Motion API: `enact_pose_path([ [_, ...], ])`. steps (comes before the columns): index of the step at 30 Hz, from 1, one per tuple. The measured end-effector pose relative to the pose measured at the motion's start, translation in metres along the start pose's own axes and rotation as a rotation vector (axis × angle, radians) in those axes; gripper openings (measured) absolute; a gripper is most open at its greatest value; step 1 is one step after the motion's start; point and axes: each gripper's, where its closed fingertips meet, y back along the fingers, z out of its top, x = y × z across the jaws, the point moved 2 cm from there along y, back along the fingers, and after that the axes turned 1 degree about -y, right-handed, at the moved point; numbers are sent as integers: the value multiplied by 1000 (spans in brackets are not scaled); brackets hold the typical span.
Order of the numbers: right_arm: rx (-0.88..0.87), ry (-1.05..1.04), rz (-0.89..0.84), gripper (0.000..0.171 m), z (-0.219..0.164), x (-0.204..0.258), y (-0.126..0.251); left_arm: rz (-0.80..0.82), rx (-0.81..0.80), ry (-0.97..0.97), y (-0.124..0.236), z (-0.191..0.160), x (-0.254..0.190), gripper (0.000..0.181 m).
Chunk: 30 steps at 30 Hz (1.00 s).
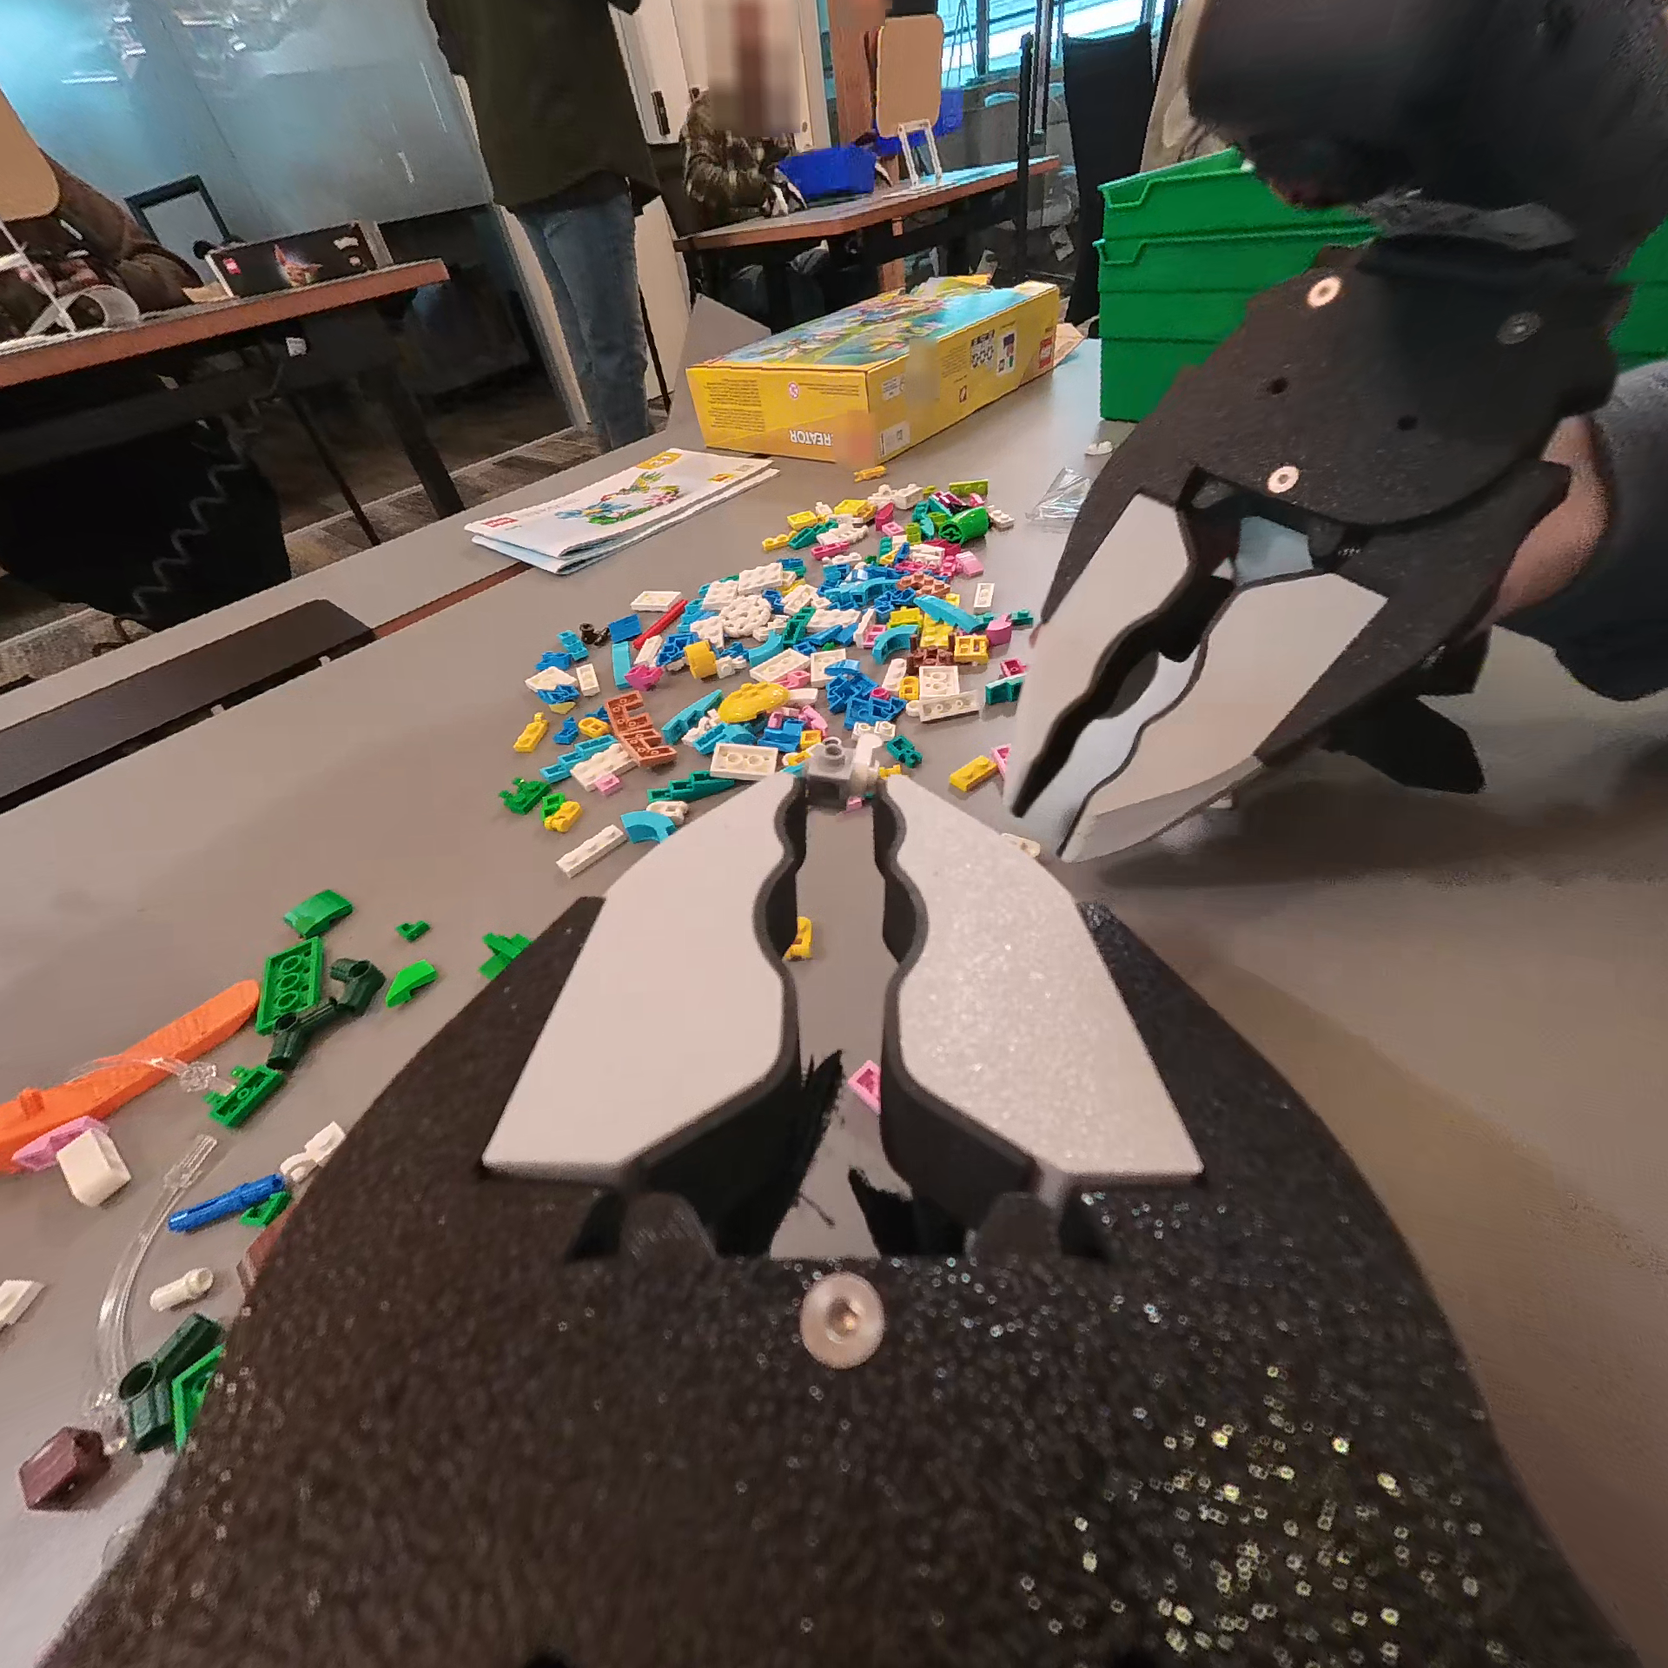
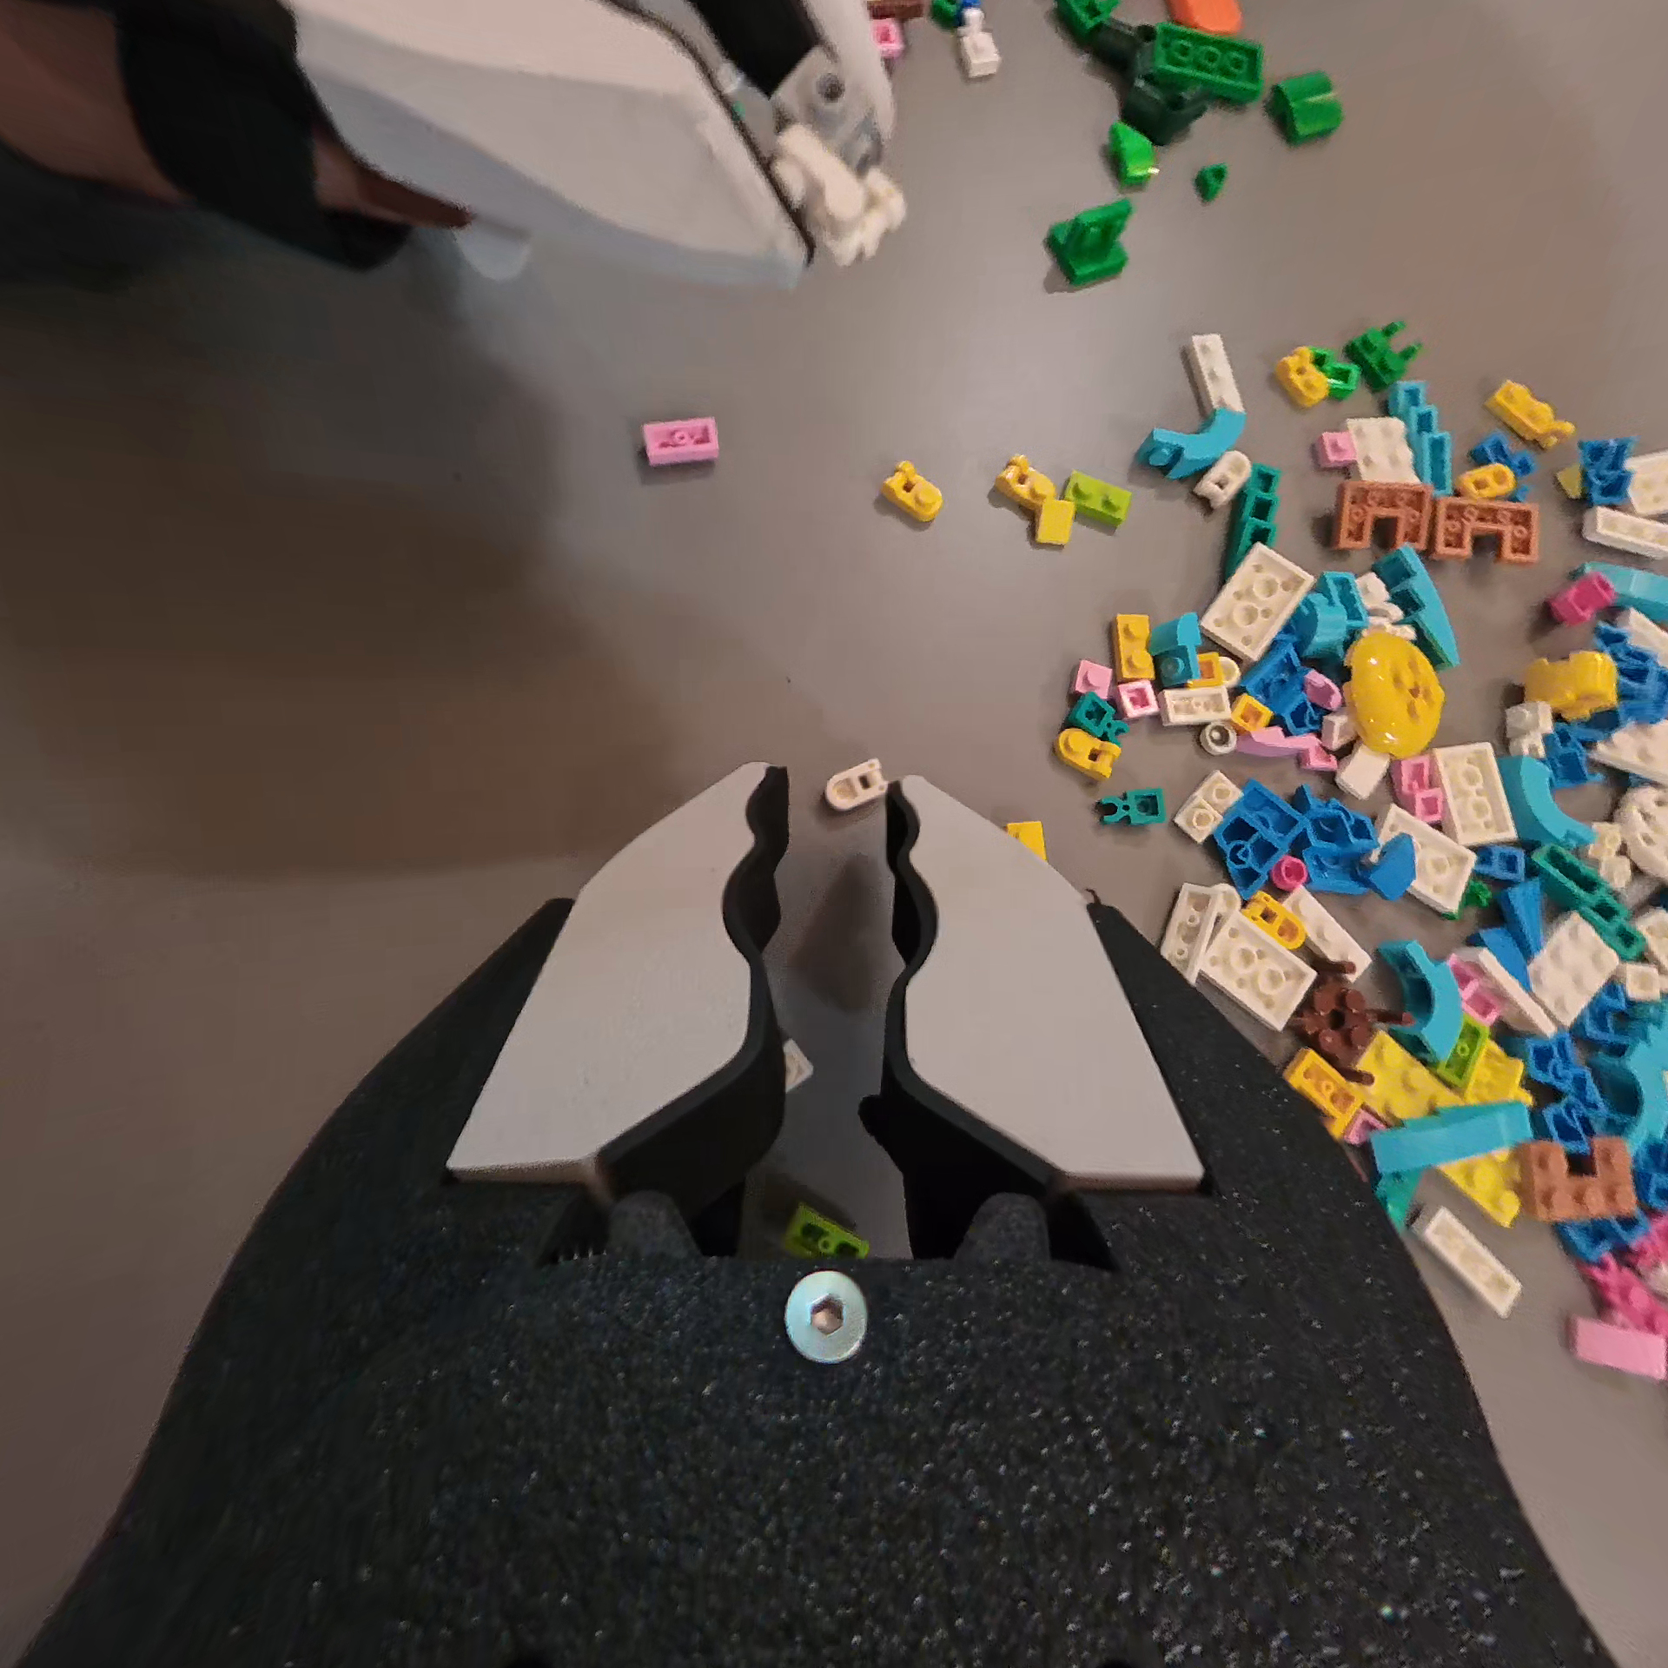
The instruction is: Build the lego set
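lego pile [image 2: 1408, 812] strewn across table [image 2: 361, 632]; left gripper [image 1: 835, 785] pinches a grey-white assembly [image 1: 839, 767], right gripper [image 2: 835, 781] spread over a white clip [image 2: 853, 783], which could skid aside on closing.

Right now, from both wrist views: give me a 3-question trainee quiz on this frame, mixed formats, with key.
1. True or false: the left gripper is shut on a small grey-and-white assembly.
2. Multiple choice: just ahead of the right gripper tips lies a) an orange piece b) a small white clip piece c) a booklet.
3. Fill in: the set's box at the far end of the table is mainly ____.

Key: 1 true; 2 b; 3 yellow.
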Motion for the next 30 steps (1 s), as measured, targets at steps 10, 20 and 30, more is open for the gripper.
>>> enact_pose_path([
  [10,104,-125,-77,16,-5,1,-8,-20,-18,11,1,2,-1,13],
  [20,114,38,-137,7,-3,-2,-7,-23,-26,29,2,3,1,13],
  [30,85,585,-361,7,7,-6,3,-46,-19,40,1,2,0,13],
])
